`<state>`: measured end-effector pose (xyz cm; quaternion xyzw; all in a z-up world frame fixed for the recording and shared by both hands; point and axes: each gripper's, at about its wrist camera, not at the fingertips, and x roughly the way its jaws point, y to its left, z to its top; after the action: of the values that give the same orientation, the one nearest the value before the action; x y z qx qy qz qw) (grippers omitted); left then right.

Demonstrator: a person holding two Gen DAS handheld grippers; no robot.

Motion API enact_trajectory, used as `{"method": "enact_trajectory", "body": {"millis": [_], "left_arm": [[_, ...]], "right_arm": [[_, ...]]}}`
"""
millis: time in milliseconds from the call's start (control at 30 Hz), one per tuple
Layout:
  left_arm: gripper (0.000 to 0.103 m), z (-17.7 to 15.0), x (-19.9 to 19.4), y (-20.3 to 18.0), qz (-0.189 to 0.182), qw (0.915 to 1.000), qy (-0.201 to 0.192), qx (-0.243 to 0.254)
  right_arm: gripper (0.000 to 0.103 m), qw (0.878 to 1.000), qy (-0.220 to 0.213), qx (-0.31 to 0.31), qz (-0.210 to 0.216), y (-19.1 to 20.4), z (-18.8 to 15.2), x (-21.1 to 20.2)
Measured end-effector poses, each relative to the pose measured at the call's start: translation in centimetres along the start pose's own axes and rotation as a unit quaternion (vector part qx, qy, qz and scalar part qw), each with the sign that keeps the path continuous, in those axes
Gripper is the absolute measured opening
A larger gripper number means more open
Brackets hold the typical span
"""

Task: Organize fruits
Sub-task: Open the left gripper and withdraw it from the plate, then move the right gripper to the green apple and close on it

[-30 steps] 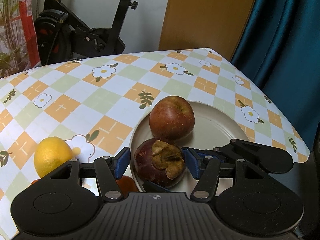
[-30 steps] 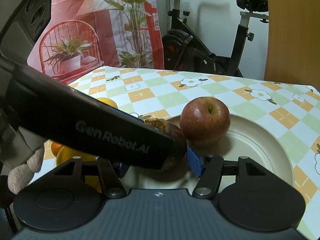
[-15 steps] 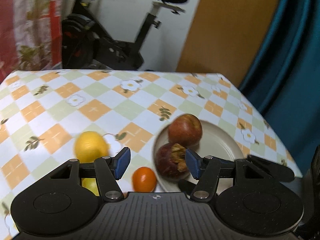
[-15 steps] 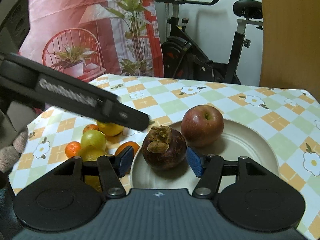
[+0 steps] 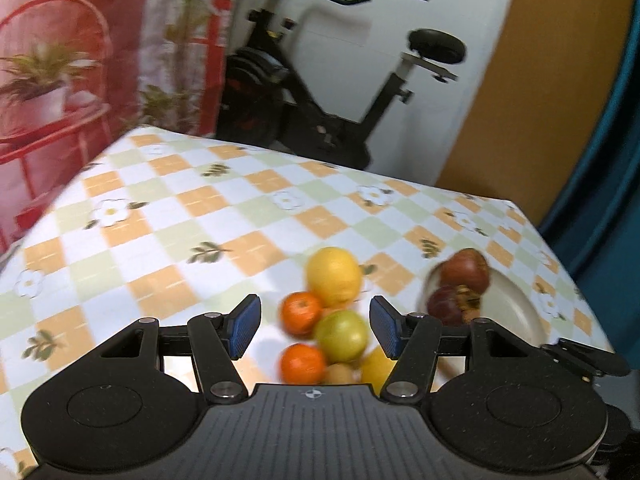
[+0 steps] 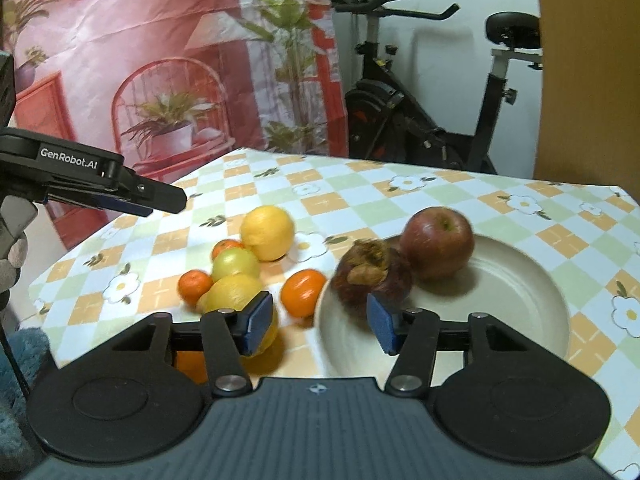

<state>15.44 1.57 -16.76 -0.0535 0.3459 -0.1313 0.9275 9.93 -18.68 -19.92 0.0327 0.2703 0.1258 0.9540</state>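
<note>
On the cream plate (image 6: 540,300) rest a red apple (image 6: 436,242) and a dark mangosteen (image 6: 372,280), touching each other. Left of the plate on the cloth lie a lemon (image 6: 267,232), a green fruit (image 6: 234,262), another yellow fruit (image 6: 232,290) and mandarins (image 6: 303,292). My right gripper (image 6: 320,322) hangs low before the plate's left rim; its jaws are closing, with nothing pressed between them. My left gripper (image 5: 316,328) is open above the loose fruit, the green fruit (image 5: 342,336) and a mandarin (image 5: 301,314) showing between its fingers. The left gripper (image 6: 160,200) also shows in the right wrist view, raised at the left.
The table (image 5: 180,216) wears a checked flower cloth, its edges near on the left and right. An exercise bike (image 6: 420,120) stands behind it, with a red plant backdrop (image 6: 160,80), a wooden panel (image 5: 540,100) and a teal curtain (image 5: 616,200). A gloved hand (image 6: 12,256) holds the left gripper.
The left gripper has drawn away from the mangosteen on the plate and swung left and up over the loose fruit. The right gripper's jaws stand narrower, and it has backed off a little.
</note>
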Motion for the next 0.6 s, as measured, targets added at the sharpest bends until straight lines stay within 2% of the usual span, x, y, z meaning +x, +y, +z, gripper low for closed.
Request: {"method": "enact_trajectory", "body": {"millis": [67,200,400,600], "left_arm": [[0.063,-0.5,-0.4,0.2,0.029,0.9995,-0.013,0.004],[0.063,-1.3,-1.1,0.0,0.05,0.9981,-0.03,0.018],[0.063,-2.2,-1.0,-0.4,0.03,0.9989,-0.03,0.023],[0.063,-3.4,-1.0,-0.4,0.01,0.9993,-0.023,0.028]], "right_arm": [[0.052,1.0,0.008,-0.009,0.009,0.5,-0.4,0.0],[0.05,0.999,0.021,-0.02,0.021,1.4,-1.2,-0.2],[0.045,0.998,0.048,-0.033,0.034,2.2,-2.5,-0.8],[0.044,0.996,0.064,-0.042,0.045,2.9,-3.5,-1.4]]}}
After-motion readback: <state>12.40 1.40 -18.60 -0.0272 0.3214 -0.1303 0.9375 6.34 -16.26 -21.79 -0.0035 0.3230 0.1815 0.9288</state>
